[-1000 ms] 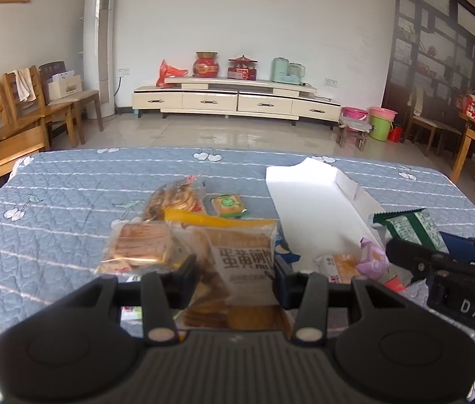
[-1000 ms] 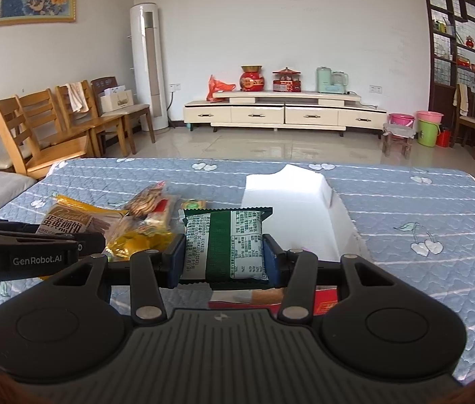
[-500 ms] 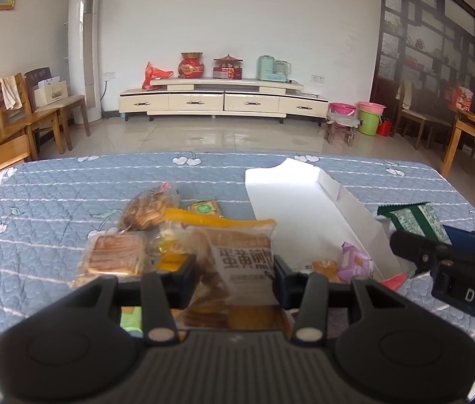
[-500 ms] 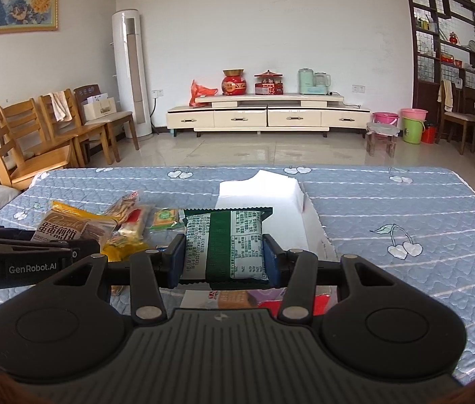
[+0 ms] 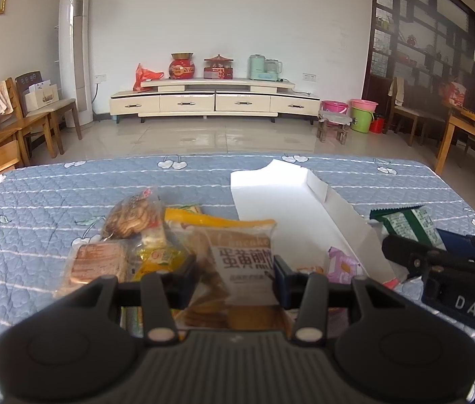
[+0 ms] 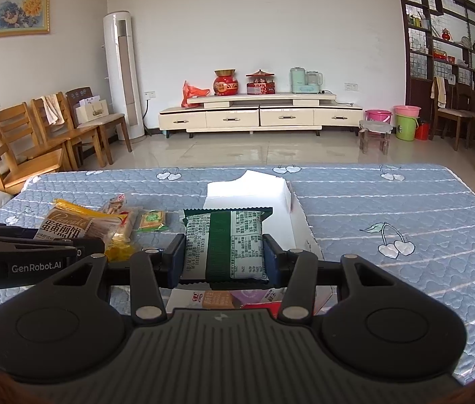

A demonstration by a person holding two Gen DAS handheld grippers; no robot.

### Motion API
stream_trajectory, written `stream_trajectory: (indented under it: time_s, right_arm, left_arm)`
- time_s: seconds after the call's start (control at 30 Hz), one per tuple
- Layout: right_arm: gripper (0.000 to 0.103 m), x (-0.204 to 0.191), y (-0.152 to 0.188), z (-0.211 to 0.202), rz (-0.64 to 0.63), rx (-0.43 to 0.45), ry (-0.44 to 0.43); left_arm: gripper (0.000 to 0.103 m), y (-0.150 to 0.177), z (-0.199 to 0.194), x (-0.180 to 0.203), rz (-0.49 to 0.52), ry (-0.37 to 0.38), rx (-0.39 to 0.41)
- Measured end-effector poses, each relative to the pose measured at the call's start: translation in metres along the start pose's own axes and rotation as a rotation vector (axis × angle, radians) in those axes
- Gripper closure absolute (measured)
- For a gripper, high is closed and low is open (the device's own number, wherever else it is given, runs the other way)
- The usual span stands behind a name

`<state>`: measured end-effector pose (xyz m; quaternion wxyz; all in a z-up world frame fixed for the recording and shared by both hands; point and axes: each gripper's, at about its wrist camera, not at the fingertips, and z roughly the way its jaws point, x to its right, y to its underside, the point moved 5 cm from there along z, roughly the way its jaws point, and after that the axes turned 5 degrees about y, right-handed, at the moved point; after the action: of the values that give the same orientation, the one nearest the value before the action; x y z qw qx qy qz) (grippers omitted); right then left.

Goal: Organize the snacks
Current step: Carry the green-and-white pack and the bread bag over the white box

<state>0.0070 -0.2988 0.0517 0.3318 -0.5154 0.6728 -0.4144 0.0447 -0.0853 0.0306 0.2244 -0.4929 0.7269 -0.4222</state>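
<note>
My left gripper (image 5: 235, 269) is shut on a brown pancake snack packet (image 5: 237, 262), held above a pile of loose snacks (image 5: 129, 235) on the blue quilted table (image 5: 52, 188). My right gripper (image 6: 224, 257) is shut on a green snack packet (image 6: 227, 242), held over the near end of the open white box (image 6: 257, 192). The box also shows in the left wrist view (image 5: 281, 198), with a few small packets (image 5: 338, 264) at its near end. The right gripper shows at the right of the left wrist view (image 5: 446, 269).
A small green-yellow packet (image 6: 151, 220) lies left of the box. Wooden chairs (image 6: 35, 148) stand beyond the table's left side. A low TV cabinet (image 6: 257, 114) stands at the far wall. A wooden table (image 5: 473, 141) is at the right.
Both grippers keep their packets. Both views have shifted so the snack pile and white box sit slightly differently in frame; the right gripper has drawn back toward the box's near end.
</note>
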Motion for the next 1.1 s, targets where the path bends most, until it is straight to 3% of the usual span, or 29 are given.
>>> stream_trajectory:
  time_s: [0.6,1.1]
  right_arm:
    - [0.045,0.0,-0.003,0.011,0.016,-0.013,0.019]
    - [0.045,0.011,-0.014,0.036,0.025,-0.021,0.042]
  left_arm:
    - [0.058,-0.008,0.015,0.018,0.02,0.026,-0.006]
    - [0.058,-0.021,0.05,0.035,0.003,0.049,-0.027]
